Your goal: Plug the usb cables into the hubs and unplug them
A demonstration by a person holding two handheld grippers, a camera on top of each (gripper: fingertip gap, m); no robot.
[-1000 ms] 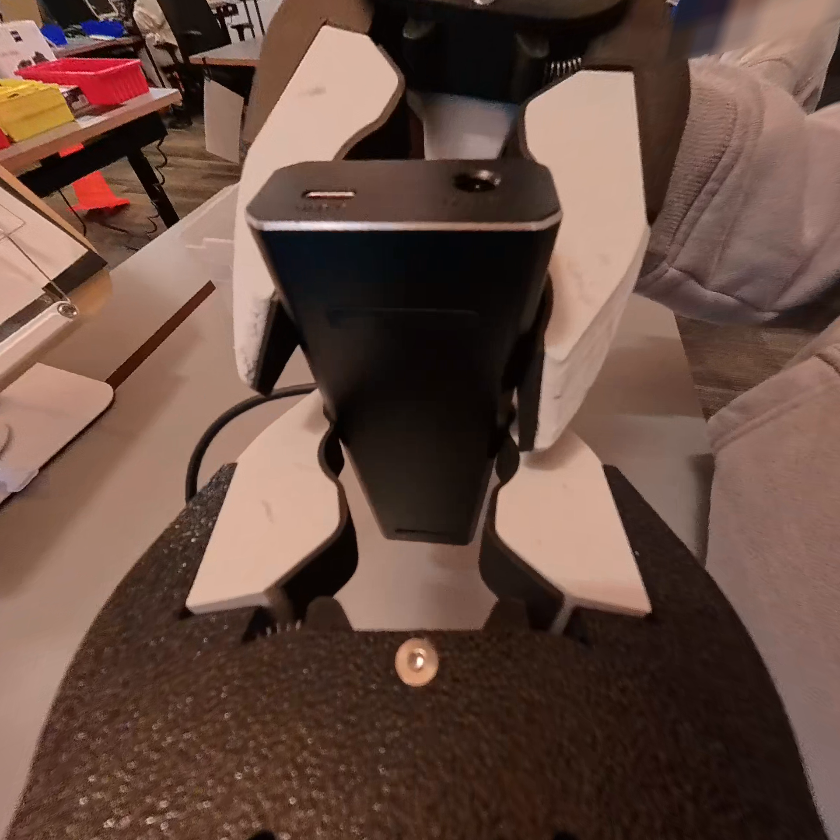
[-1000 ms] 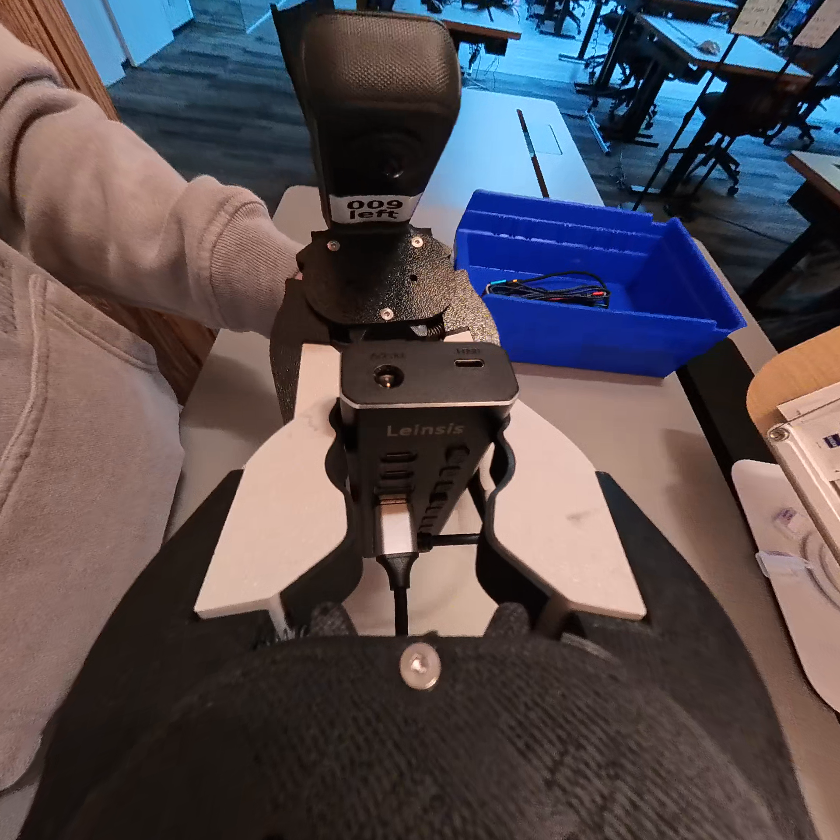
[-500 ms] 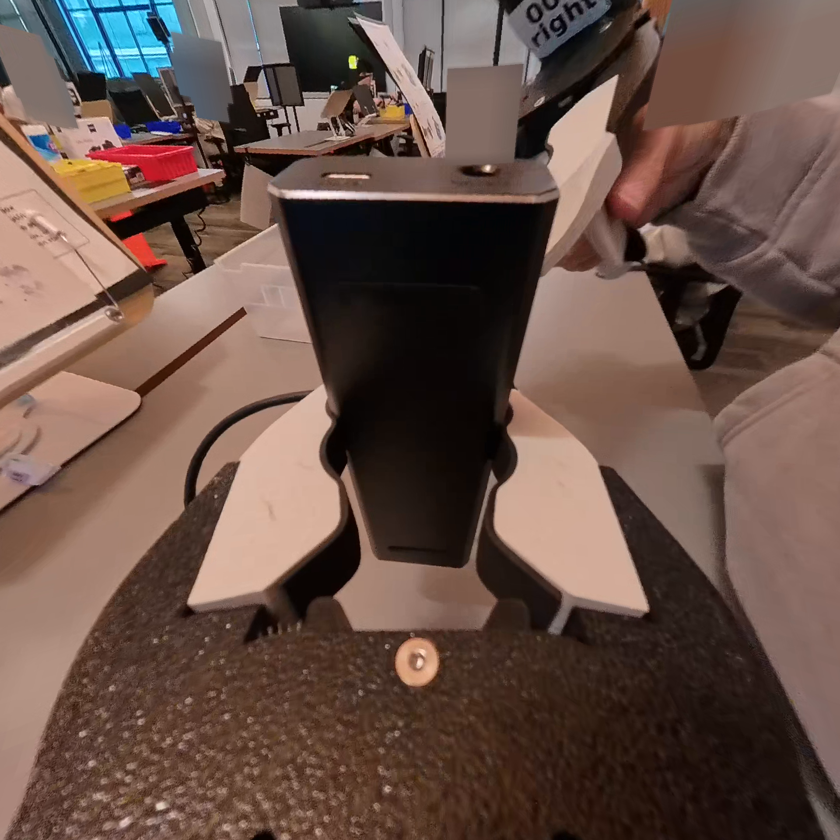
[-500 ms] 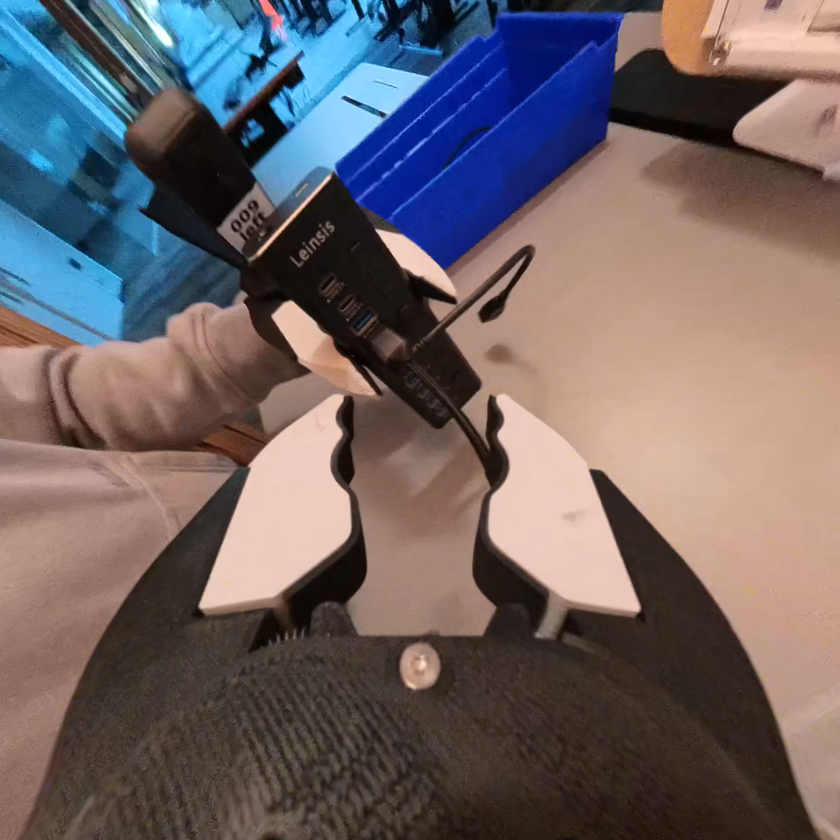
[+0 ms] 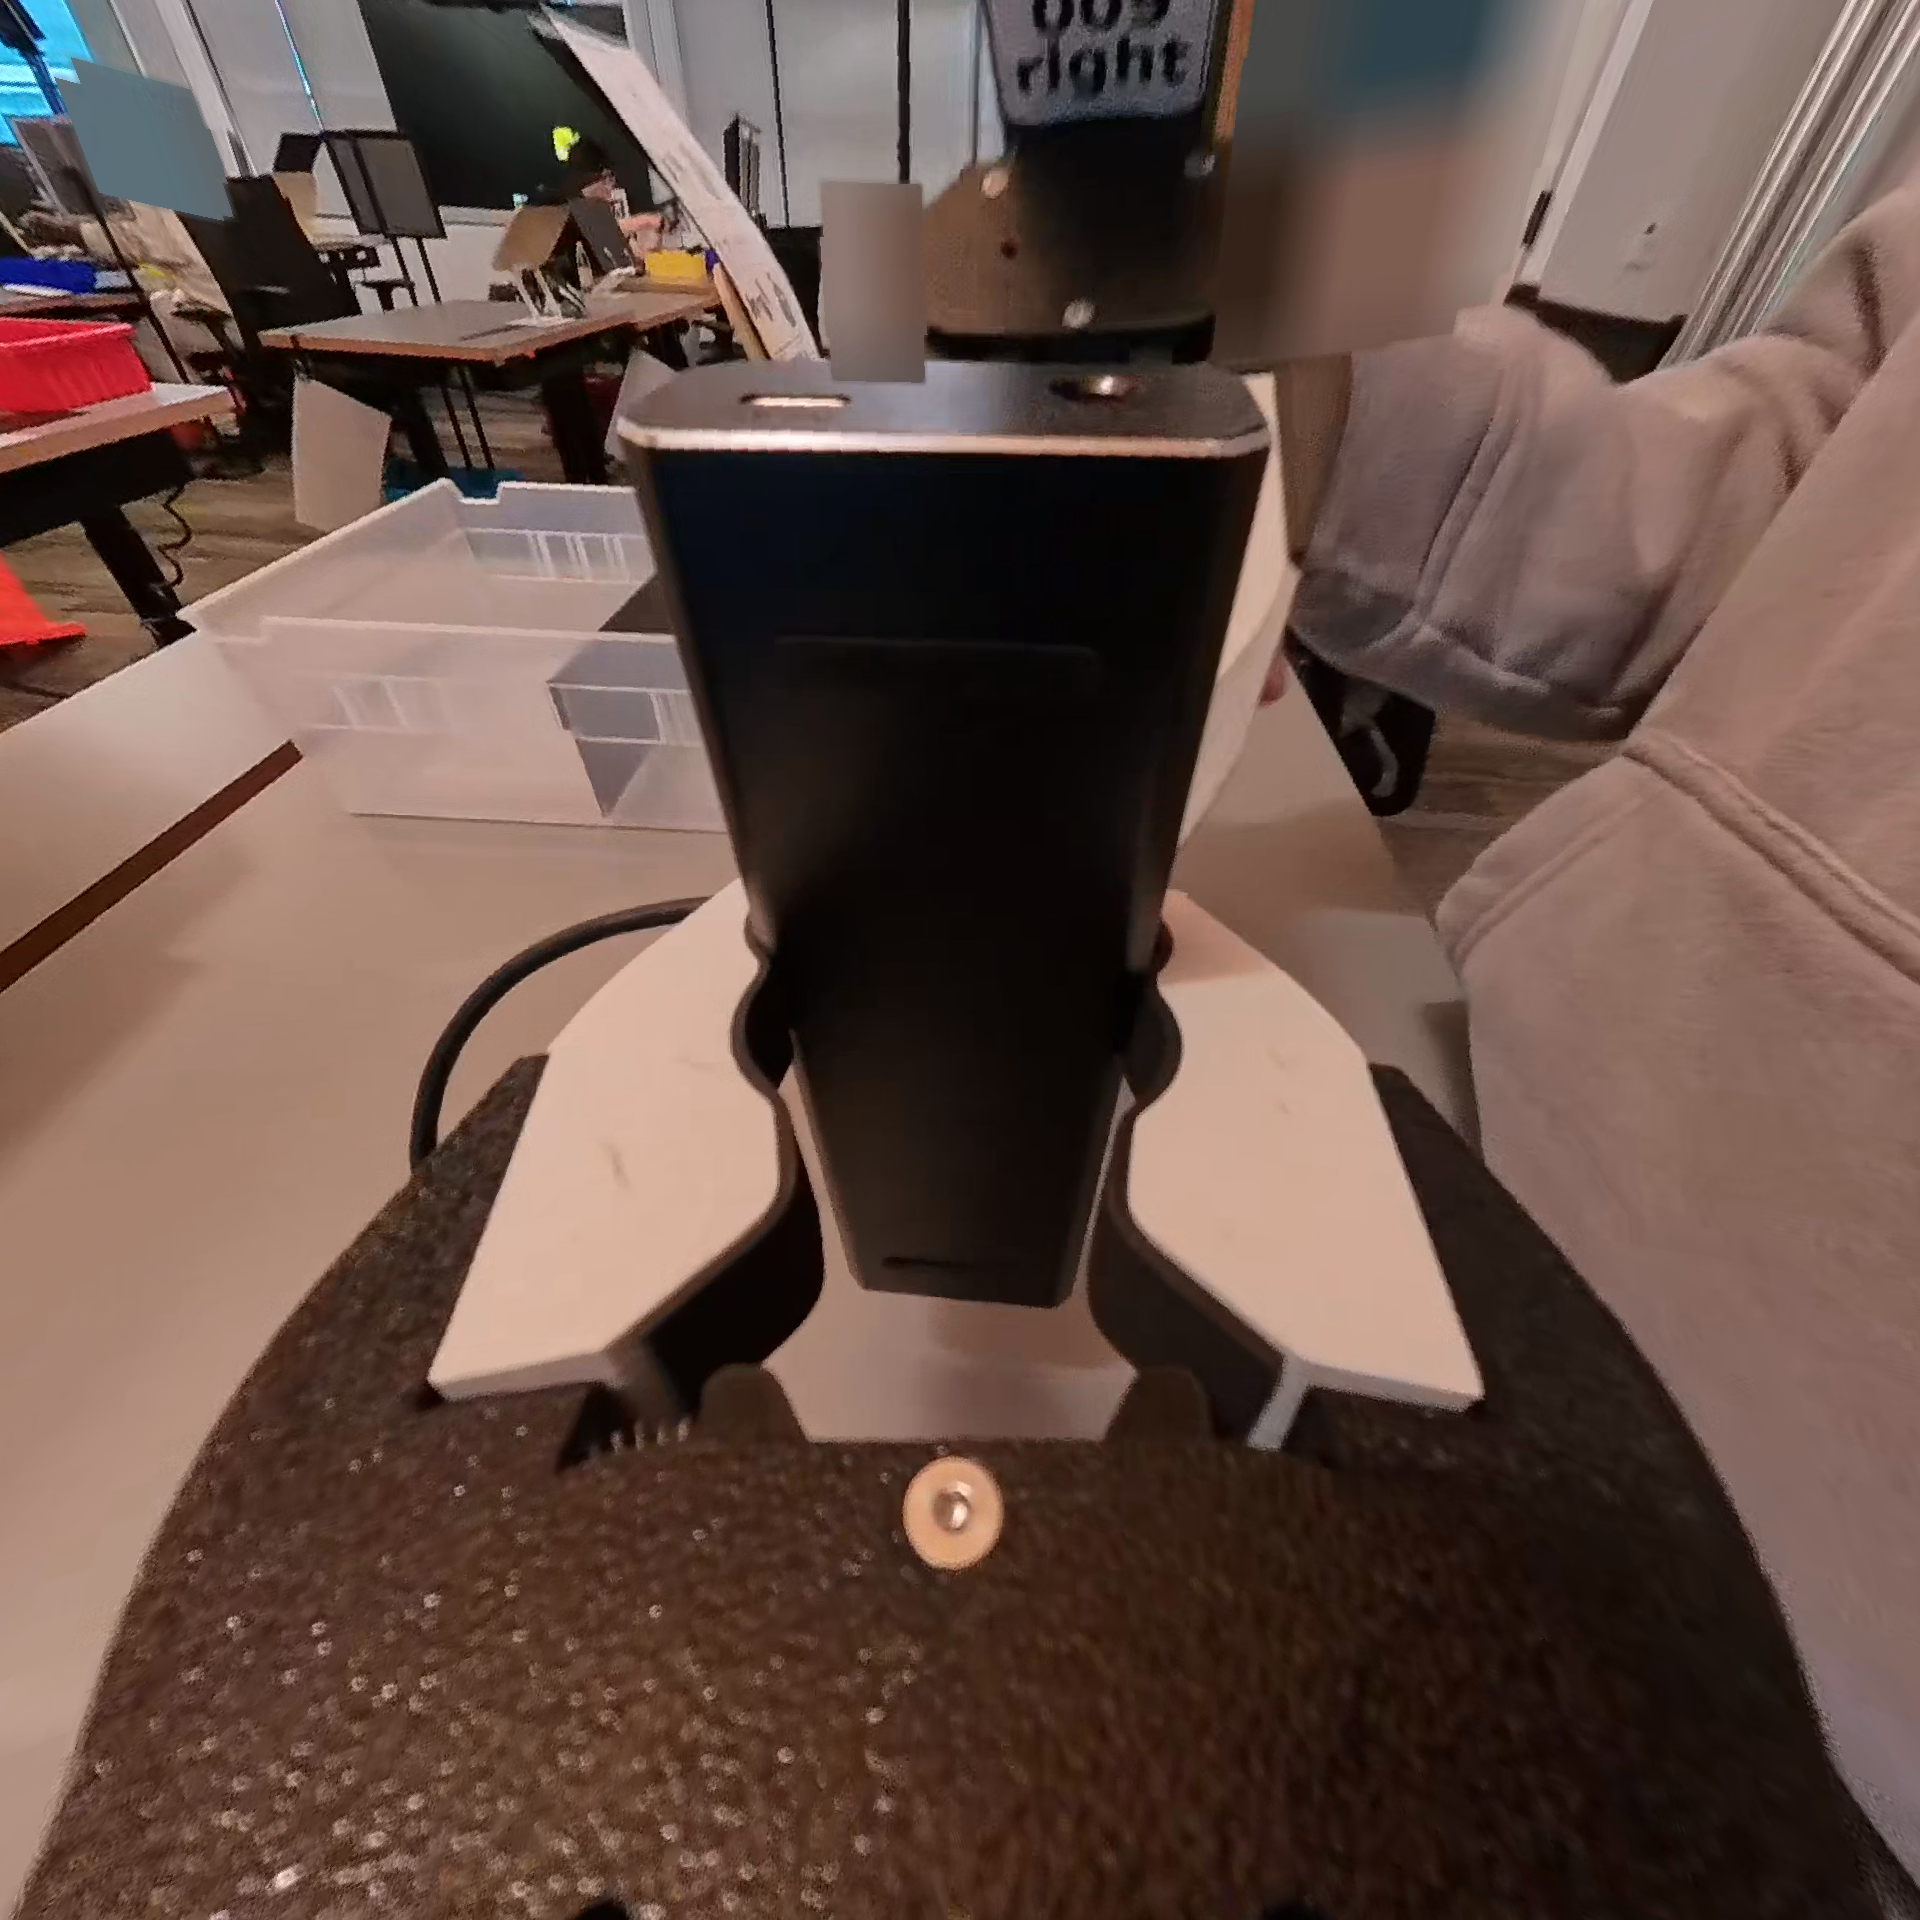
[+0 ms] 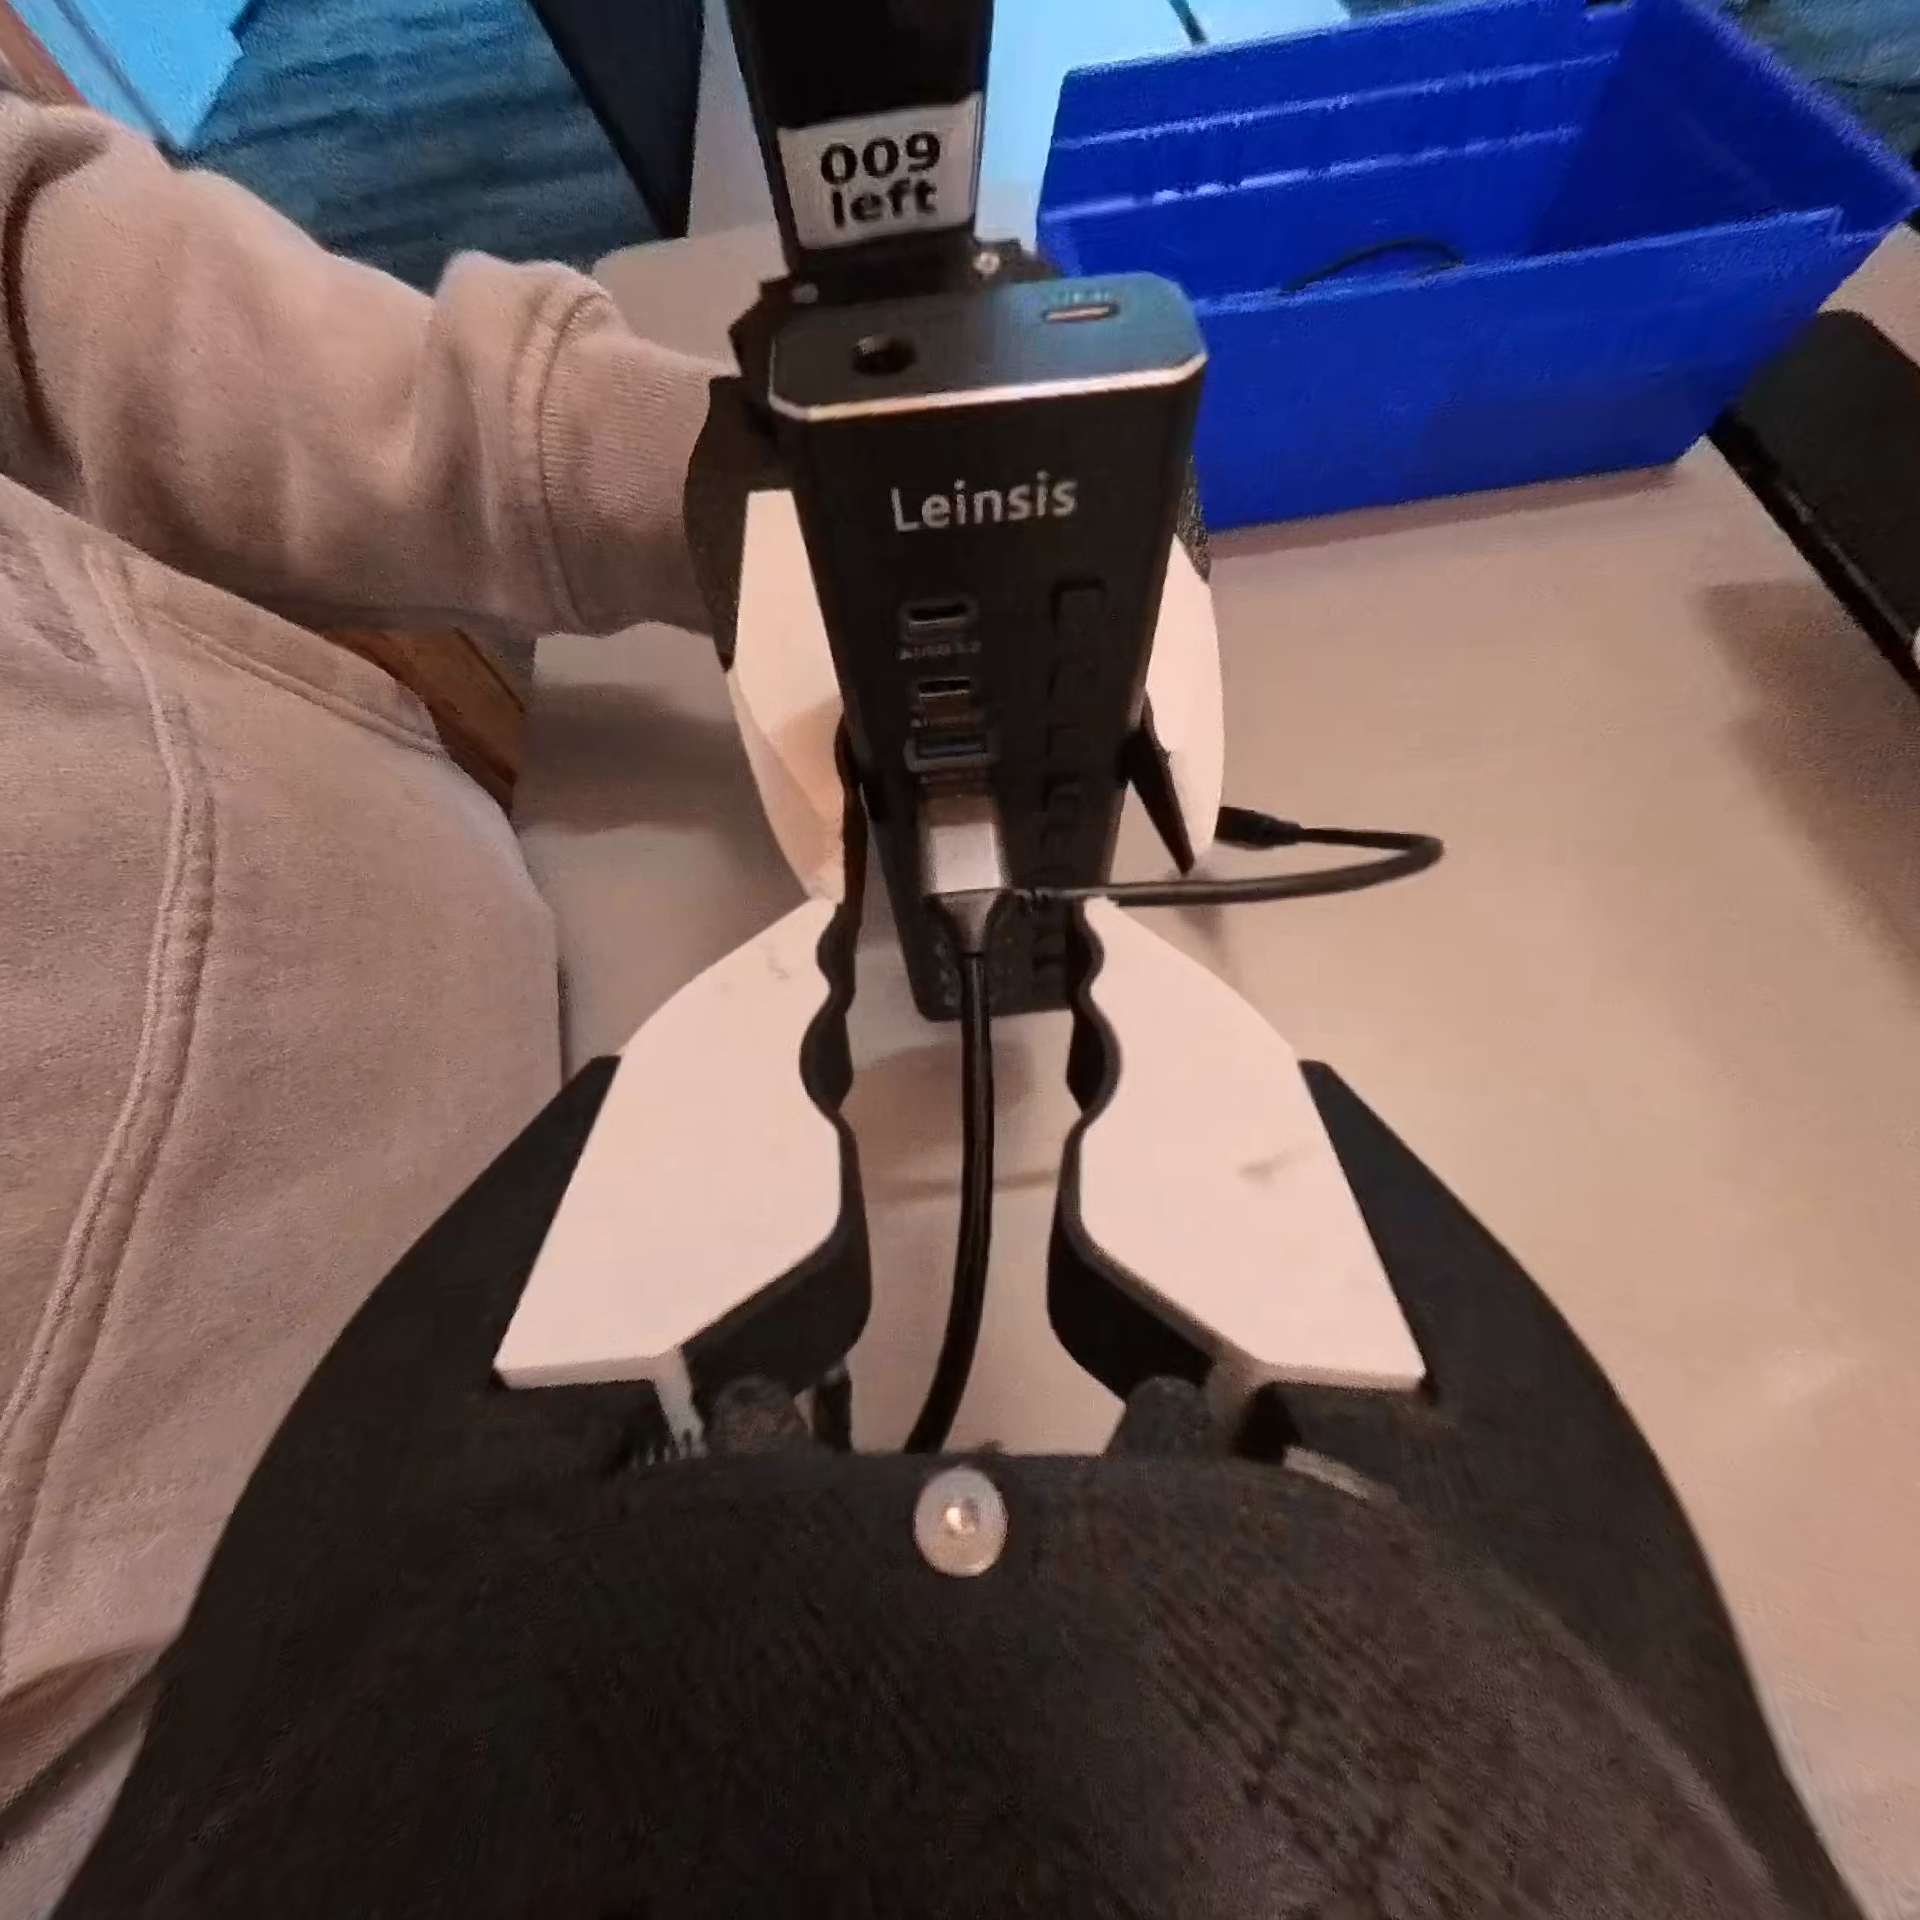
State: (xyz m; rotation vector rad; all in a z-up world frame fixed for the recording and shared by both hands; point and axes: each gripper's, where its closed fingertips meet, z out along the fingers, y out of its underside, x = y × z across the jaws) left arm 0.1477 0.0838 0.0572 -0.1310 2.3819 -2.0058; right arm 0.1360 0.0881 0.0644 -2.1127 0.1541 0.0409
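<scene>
Grey tabletop (image 6: 1507, 1039) fills the ground of both views and carries everything else. At one o'clock in the right wrist view a blue bin (image 6: 1455, 343) sits at the far edge with a dark cable coiled inside; at ten o'clock in the left wrist view a clear plastic tray (image 5: 436, 665) stands on the same surface. A person's beige sleeve (image 6: 343, 416) comes in from nine o'clock behind the left tool.

At twelve o'clock from each camera stands the black usb hub (image 6: 987, 644), upright and lifted off the table. The left gripper (image 5: 951, 997) is clamped on its lower body, fingers pressed to both narrow sides, plain back towards its own camera. That hold likely turns the port face towards the other tool and steadies the hub against a pull.

The right gripper (image 6: 961, 935) sits at the foot of the hub with its jaws narrowed around the plug; whether the tips actually pinch it cannot be told. The usb cable (image 6: 971, 1195) runs straight back between the fingers towards six o'clock, while a second thin lead (image 6: 1299, 878) loops out to three o'clock.

Smallest is the silver plug (image 6: 961, 862), seated in a lower port below three free ones. Judging by this, the unplugging pull seems about to begin.
</scene>
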